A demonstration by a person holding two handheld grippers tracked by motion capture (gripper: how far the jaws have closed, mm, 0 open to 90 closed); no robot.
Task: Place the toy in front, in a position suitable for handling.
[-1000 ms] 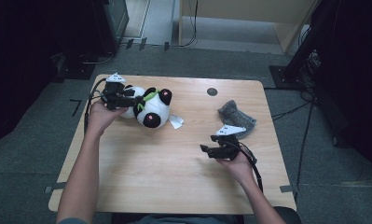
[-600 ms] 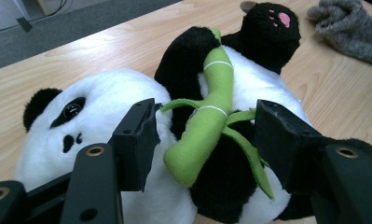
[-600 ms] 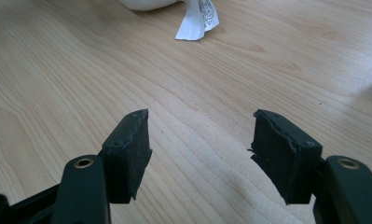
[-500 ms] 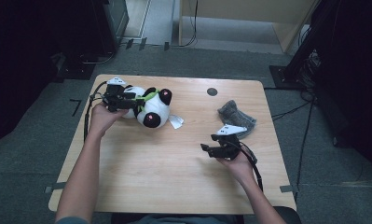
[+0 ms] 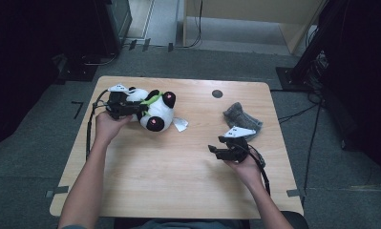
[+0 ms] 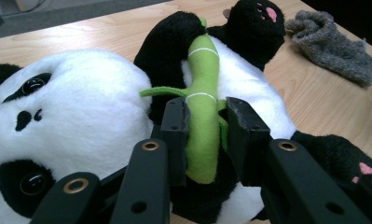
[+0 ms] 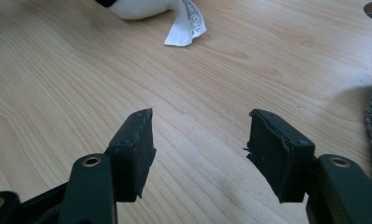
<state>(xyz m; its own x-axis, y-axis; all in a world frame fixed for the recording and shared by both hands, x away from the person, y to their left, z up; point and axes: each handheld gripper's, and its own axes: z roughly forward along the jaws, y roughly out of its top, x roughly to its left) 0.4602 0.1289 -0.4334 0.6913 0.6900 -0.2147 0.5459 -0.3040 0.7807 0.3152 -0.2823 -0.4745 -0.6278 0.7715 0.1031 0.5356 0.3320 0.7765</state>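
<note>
A plush panda (image 5: 154, 110) is seen lying on its back at the far left of the worktop (image 5: 178, 176), head toward the left edge, with a white tag (image 5: 180, 124) spread on the wood beside it. A green bamboo stalk (image 6: 201, 116) is sewn across its chest between the black arms. The left tongs (image 6: 203, 122) are clamped on that stalk: in the left gripper view the felt is pinched between the two black pads, which have just been closing onto it. The left hand (image 5: 108, 126) is held at the panda's head side.

The right tongs (image 5: 216, 150) are held low over bare wood at the right of the worktop, well apart from the panda. Their jaws stand apart with nothing between them, though they have just been closing a little. A grey sock (image 5: 242, 117) lies crumpled just beyond the right tongs, near the right edge.
</note>
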